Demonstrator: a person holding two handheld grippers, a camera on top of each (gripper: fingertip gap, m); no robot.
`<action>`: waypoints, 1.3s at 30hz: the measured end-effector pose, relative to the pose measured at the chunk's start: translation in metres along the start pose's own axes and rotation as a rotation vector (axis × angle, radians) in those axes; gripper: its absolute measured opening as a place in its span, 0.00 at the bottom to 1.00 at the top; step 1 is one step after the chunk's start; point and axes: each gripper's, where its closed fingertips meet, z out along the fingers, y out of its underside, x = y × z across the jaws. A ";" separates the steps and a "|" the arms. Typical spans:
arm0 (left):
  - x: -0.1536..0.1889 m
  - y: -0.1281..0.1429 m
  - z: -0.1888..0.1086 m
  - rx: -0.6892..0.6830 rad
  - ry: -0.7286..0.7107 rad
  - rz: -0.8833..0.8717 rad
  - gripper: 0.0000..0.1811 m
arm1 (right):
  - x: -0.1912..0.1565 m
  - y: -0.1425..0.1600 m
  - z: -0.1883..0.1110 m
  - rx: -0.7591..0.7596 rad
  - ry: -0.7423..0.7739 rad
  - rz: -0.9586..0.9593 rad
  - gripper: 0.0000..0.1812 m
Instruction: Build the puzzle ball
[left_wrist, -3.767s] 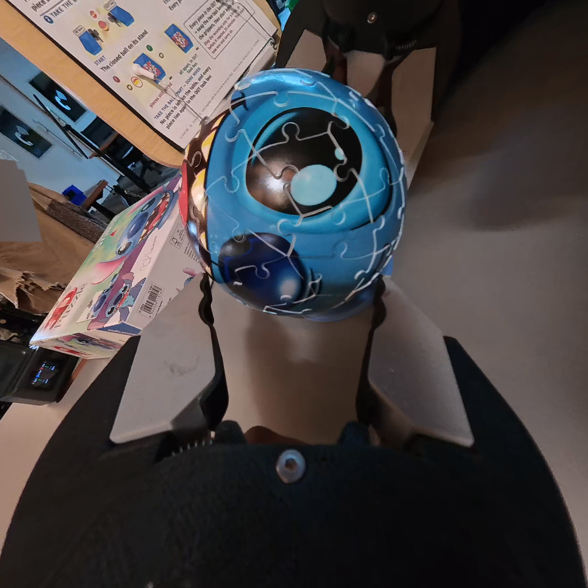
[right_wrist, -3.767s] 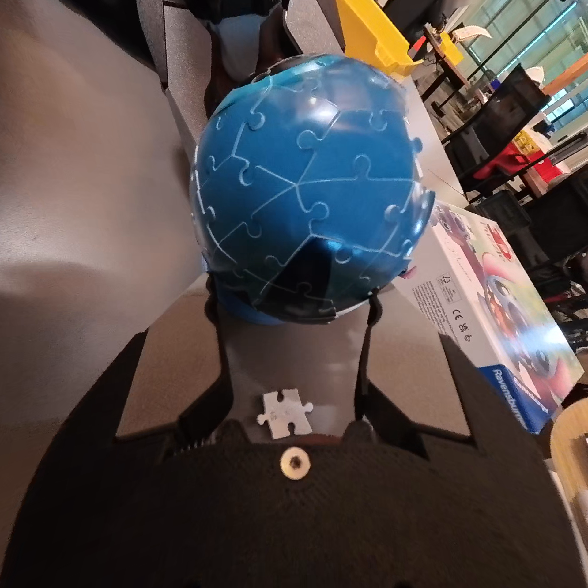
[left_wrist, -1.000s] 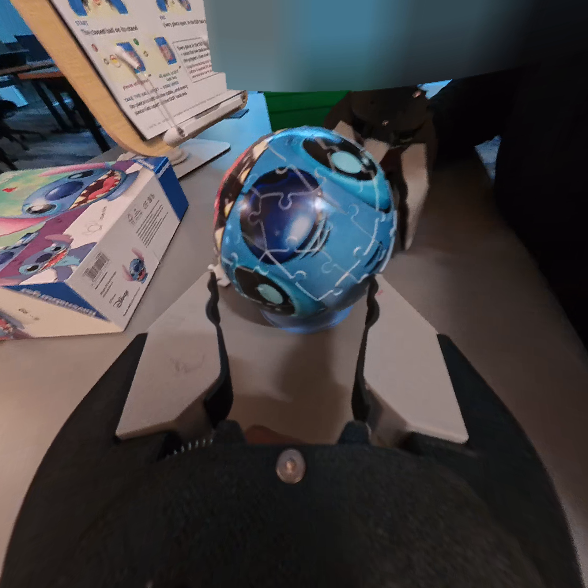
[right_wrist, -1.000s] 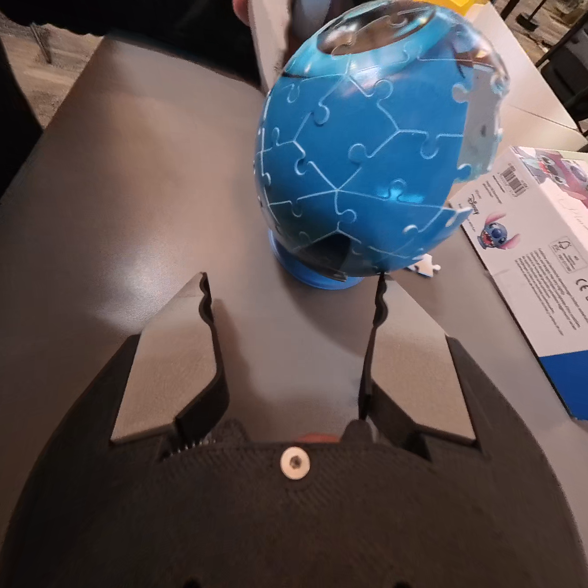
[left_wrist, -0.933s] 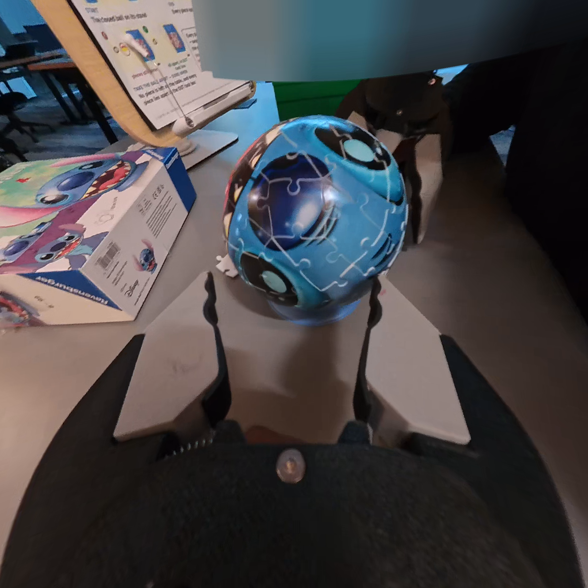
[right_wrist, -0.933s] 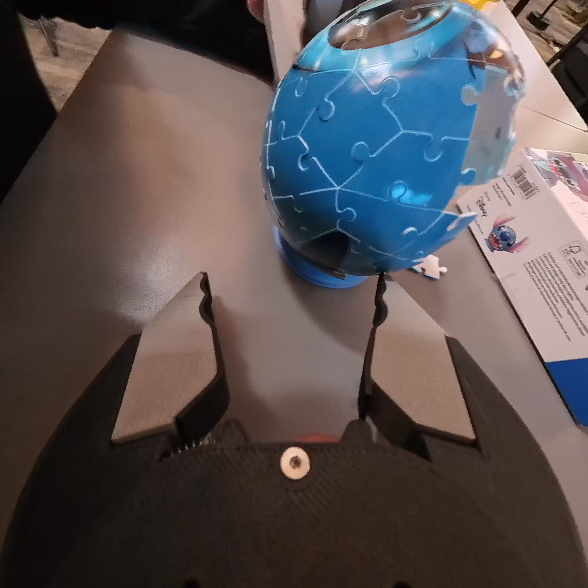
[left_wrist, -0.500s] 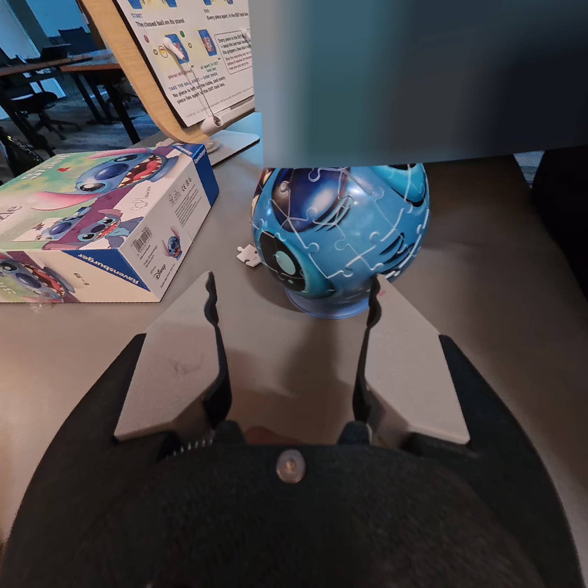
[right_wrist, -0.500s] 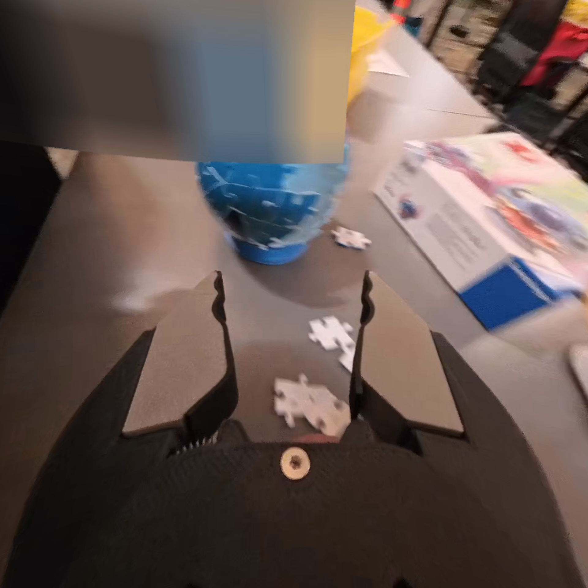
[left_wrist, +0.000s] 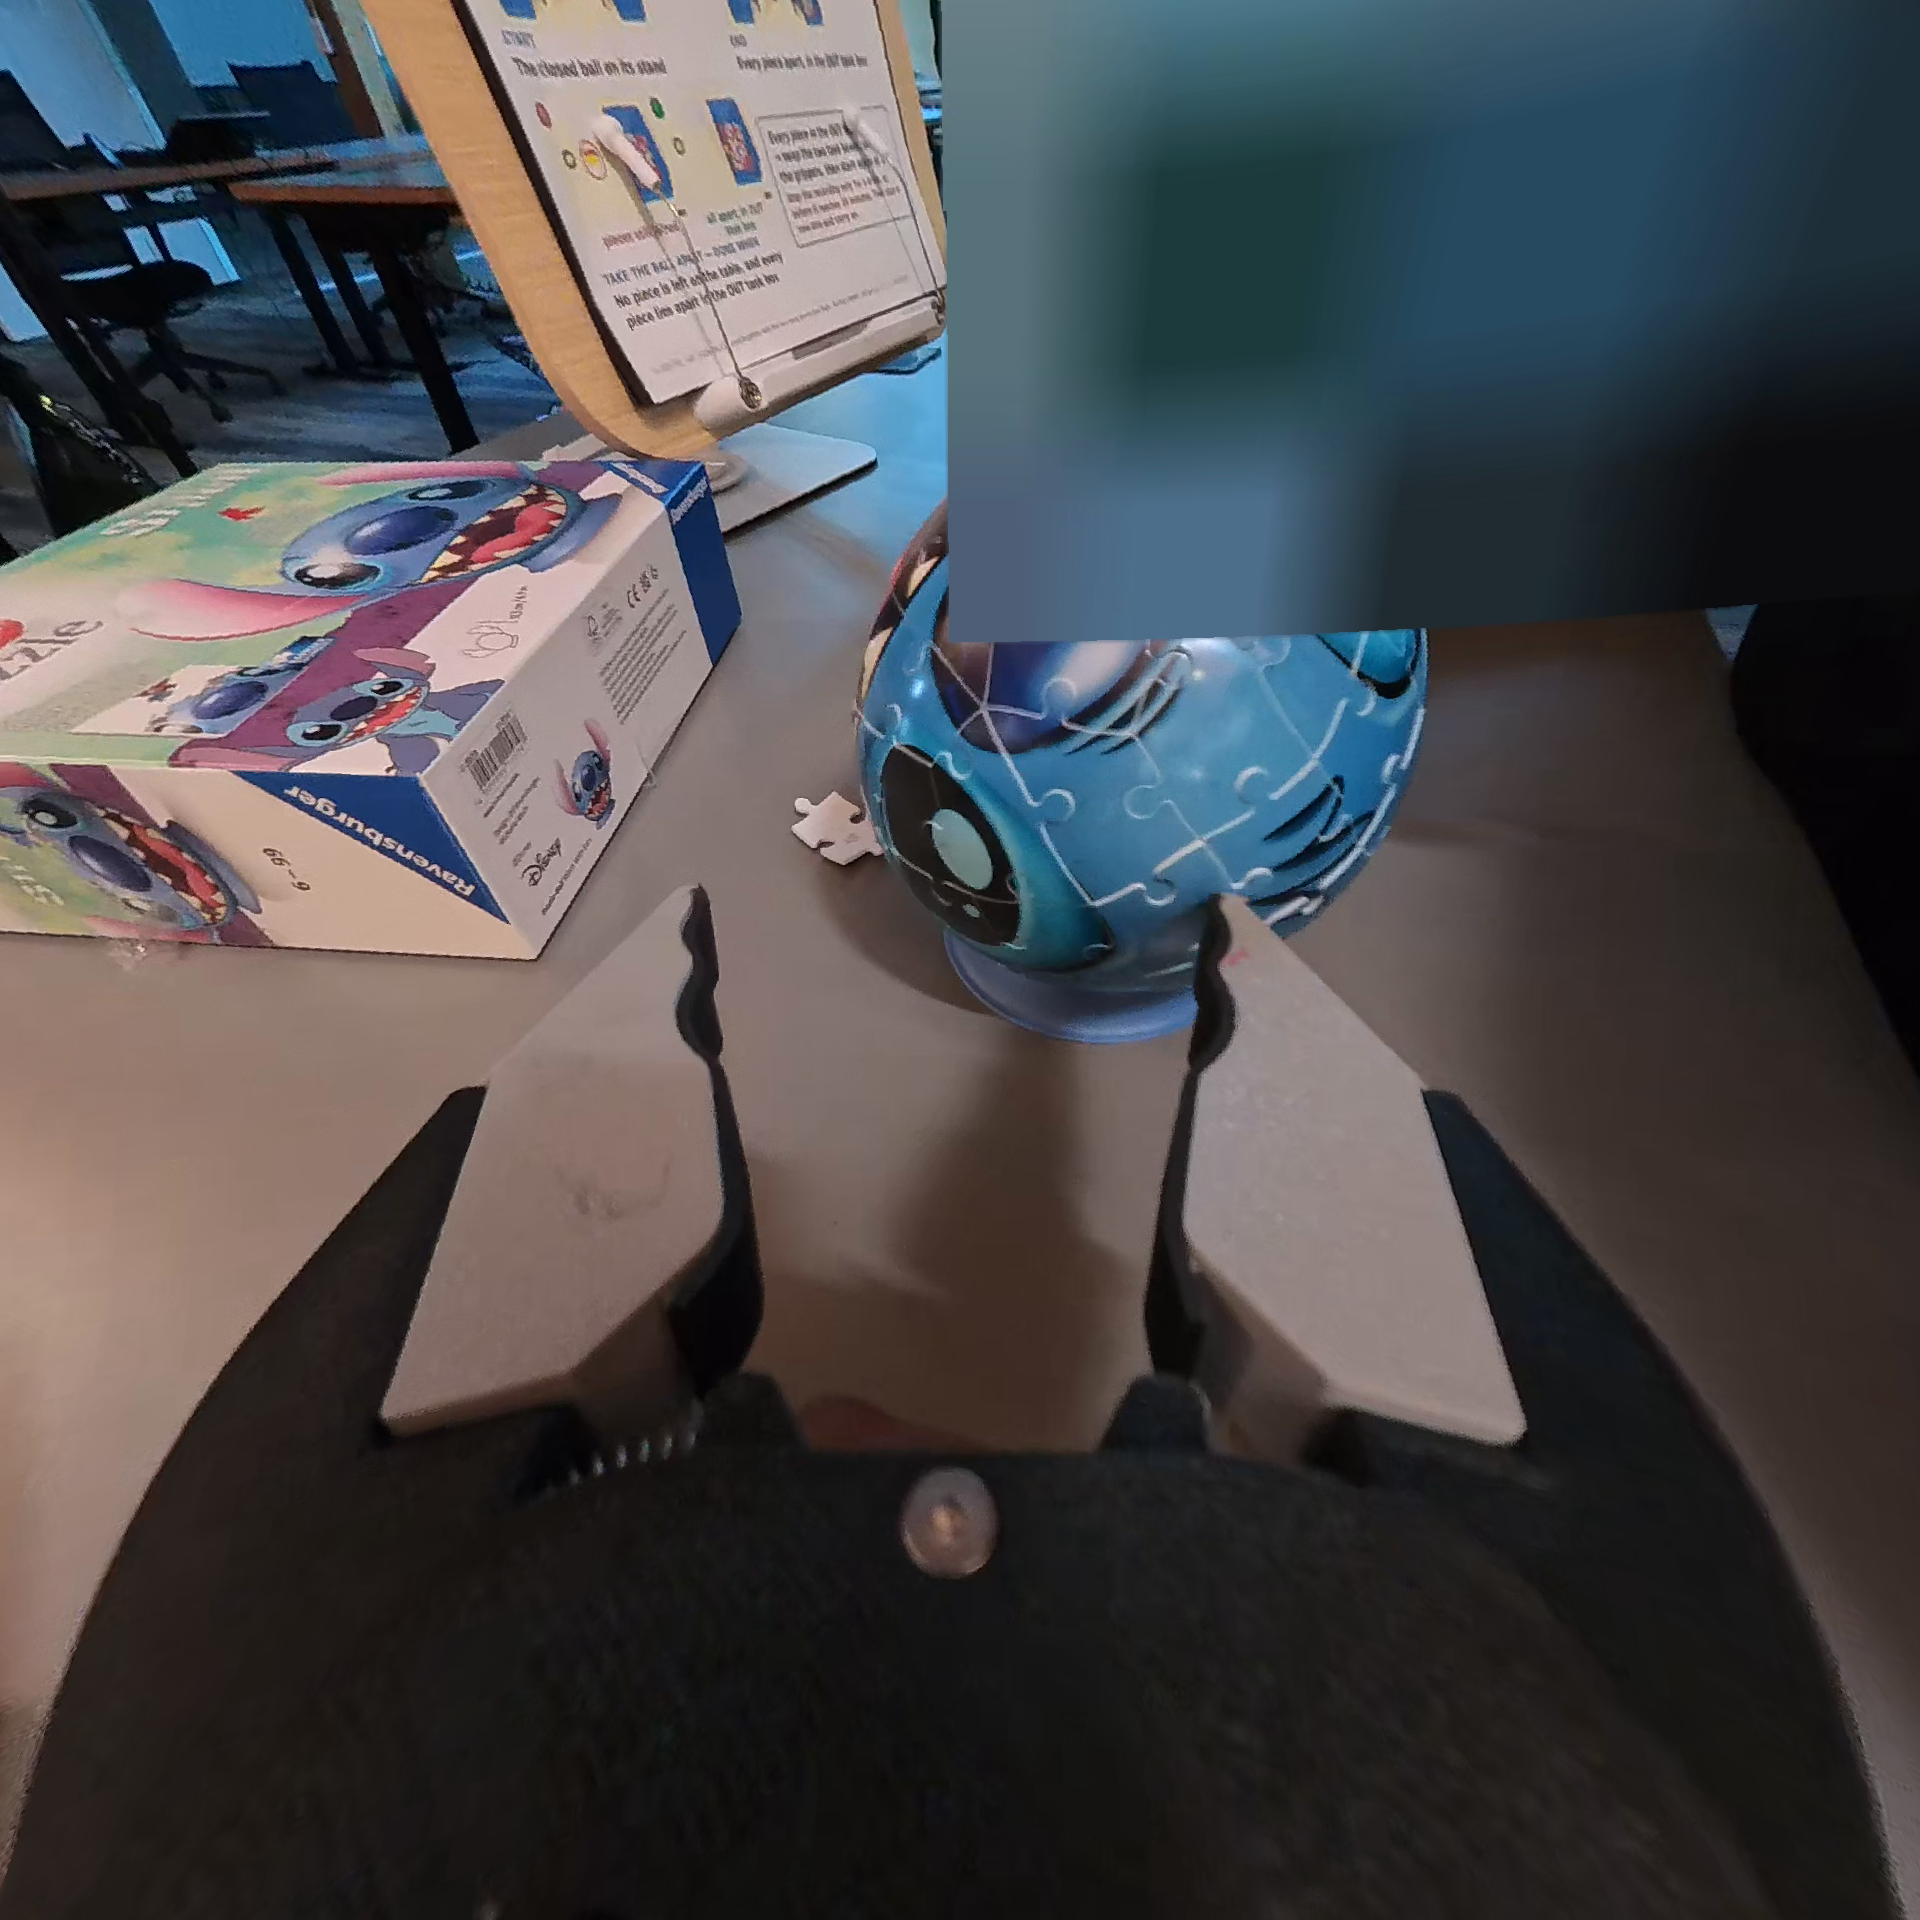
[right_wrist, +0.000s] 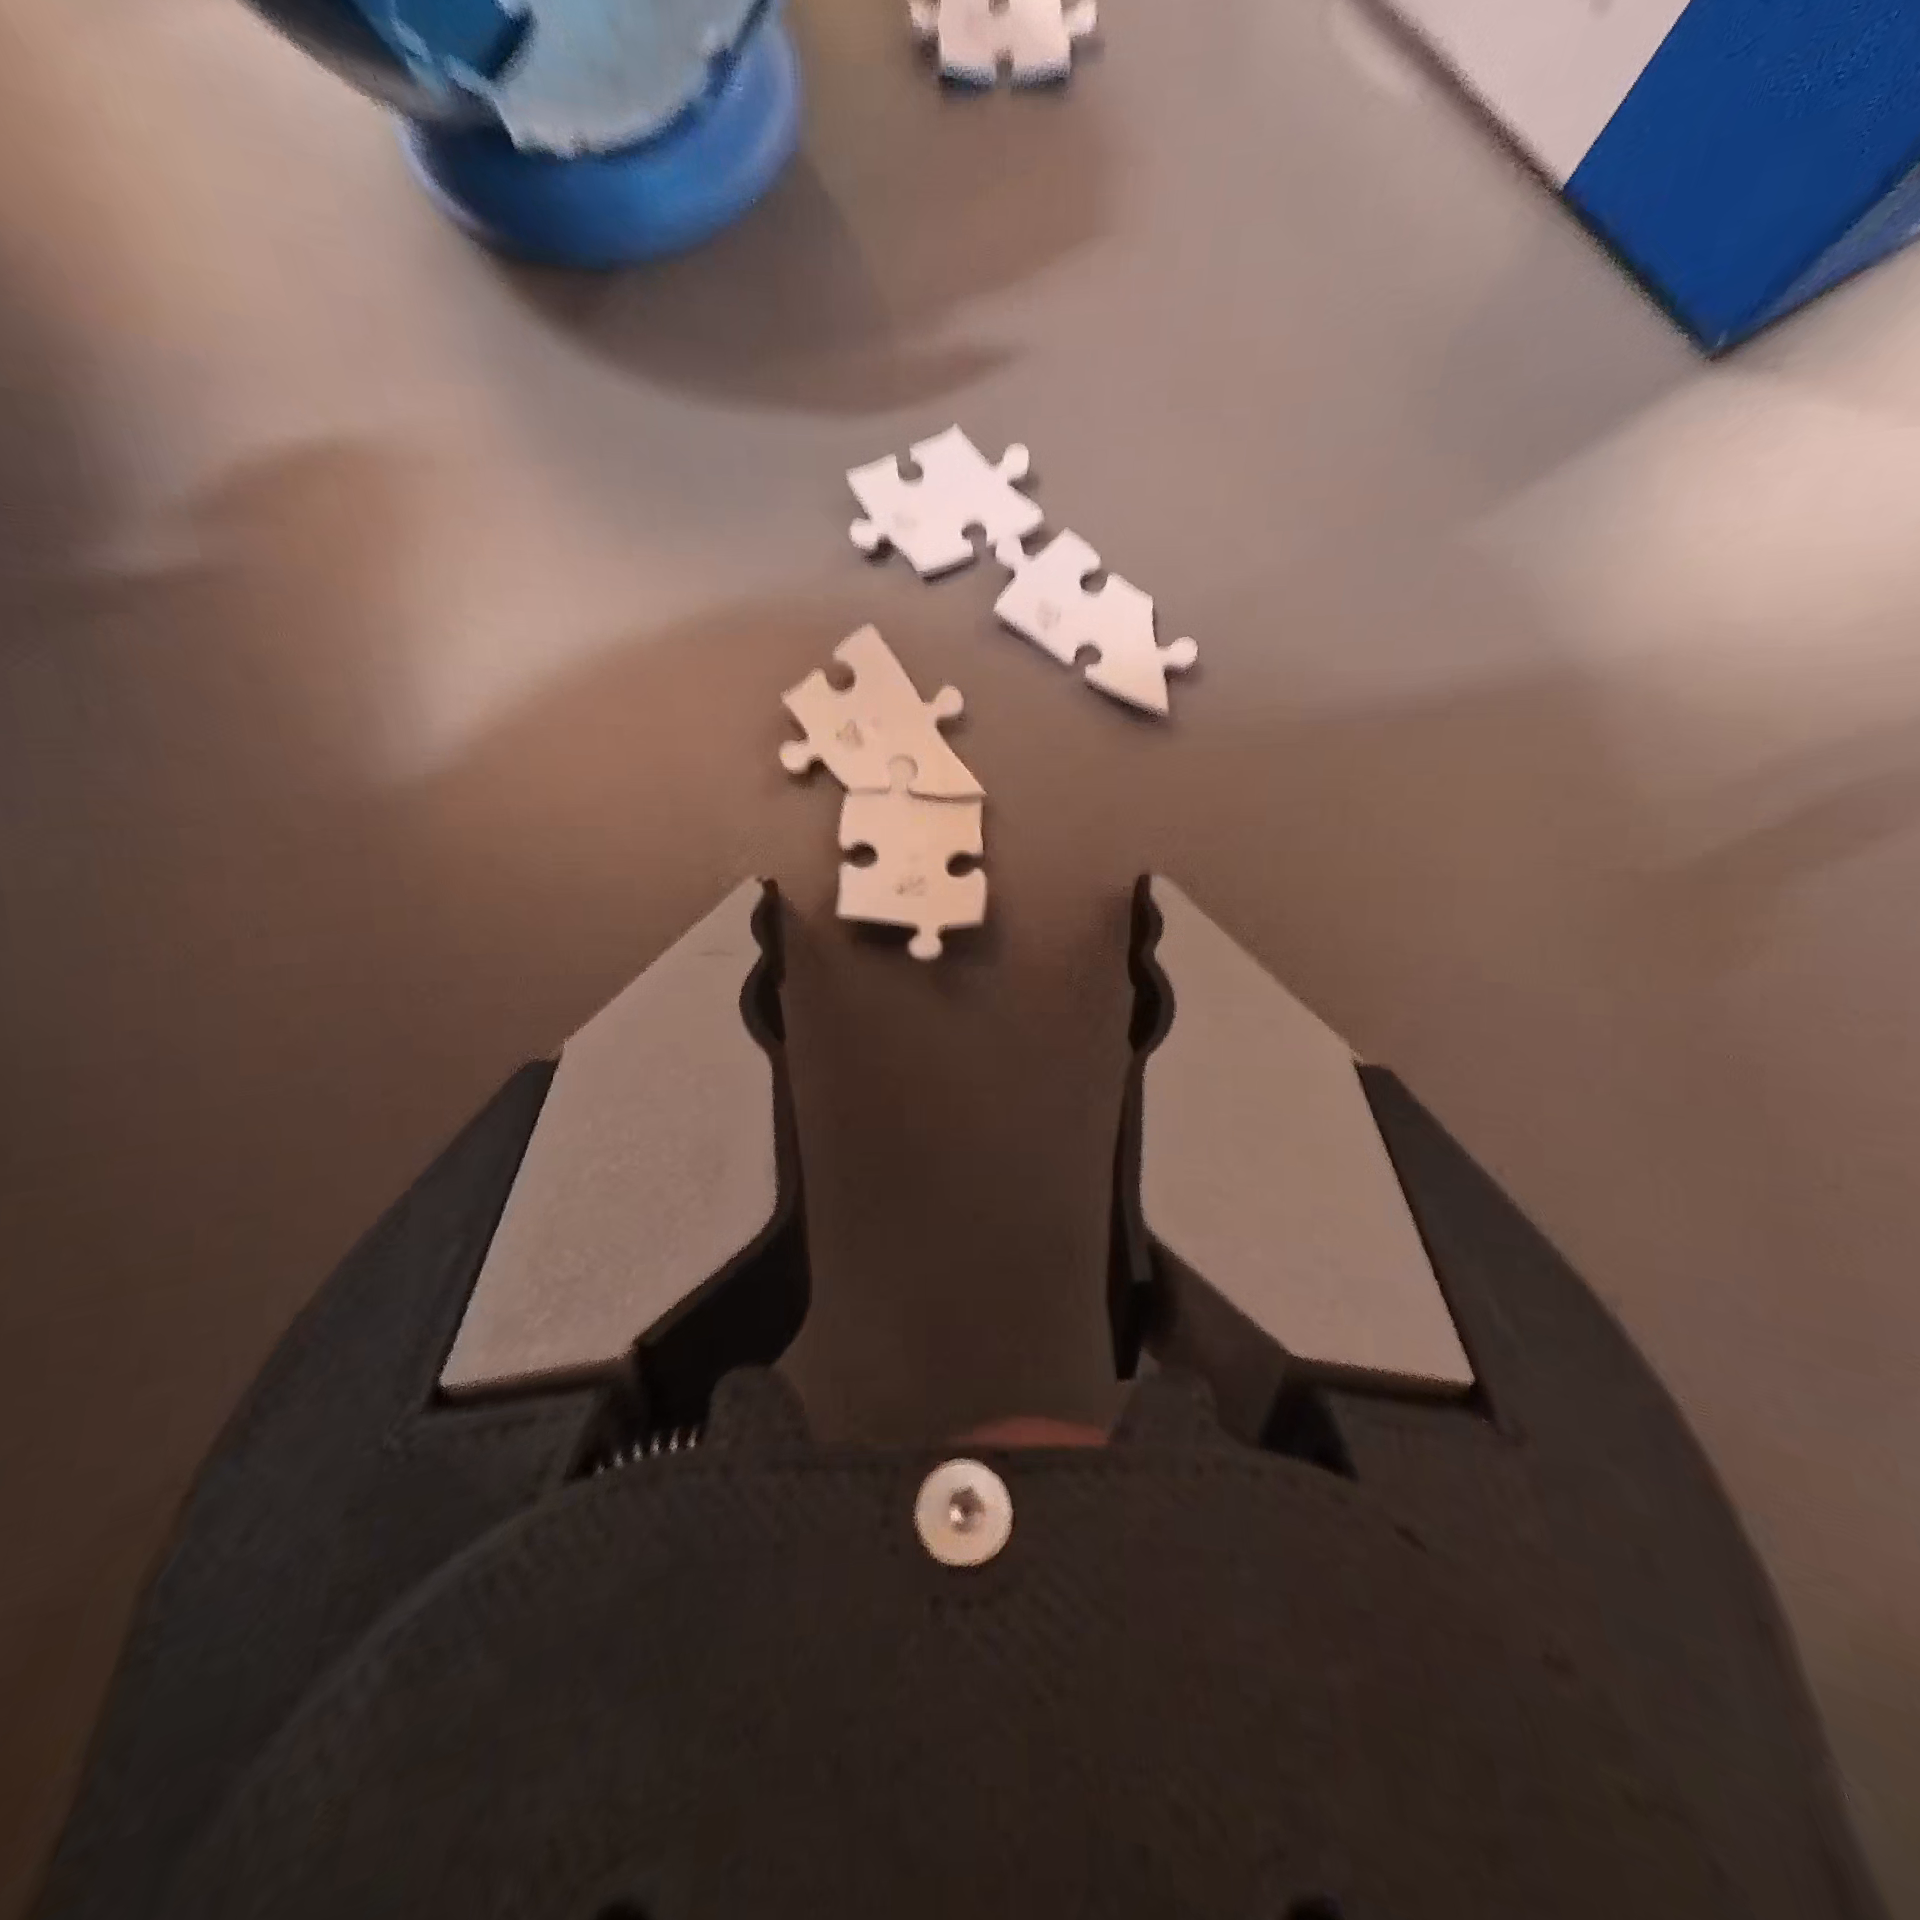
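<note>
Both the left gripper (left_wrist: 951, 914) and right gripper (right_wrist: 951, 899) have fingers spread empty, the puzzle ball (left_wrist: 1143, 800) at the left one's twelve o'clock, loose pieces (right_wrist: 914, 868) at the right's.

My puzzle ball (left_wrist: 1143, 790) is glossy plastic, catching highlights, on a smooth blue plastic stand (left_wrist: 1070, 1013). The loose pieces (right_wrist: 914, 810) show matt pale backs (card or plastic, I cannot tell). The counter (left_wrist: 1558, 987) is smooth, softly sheened grey; the box (left_wrist: 343, 707) is printed cardboard.
</note>
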 end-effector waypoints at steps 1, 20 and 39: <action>0.000 0.000 -0.001 0.004 0.000 -0.003 0.49 | -0.001 -0.002 0.000 0.011 -0.005 0.002 0.34; -0.003 -0.002 -0.017 -0.009 -0.108 0.049 0.47 | 0.010 0.001 -0.010 0.023 0.093 -0.040 0.14; -0.005 0.019 -0.025 -0.090 -0.162 -0.011 0.43 | 0.005 -0.047 0.011 0.044 0.170 0.138 0.40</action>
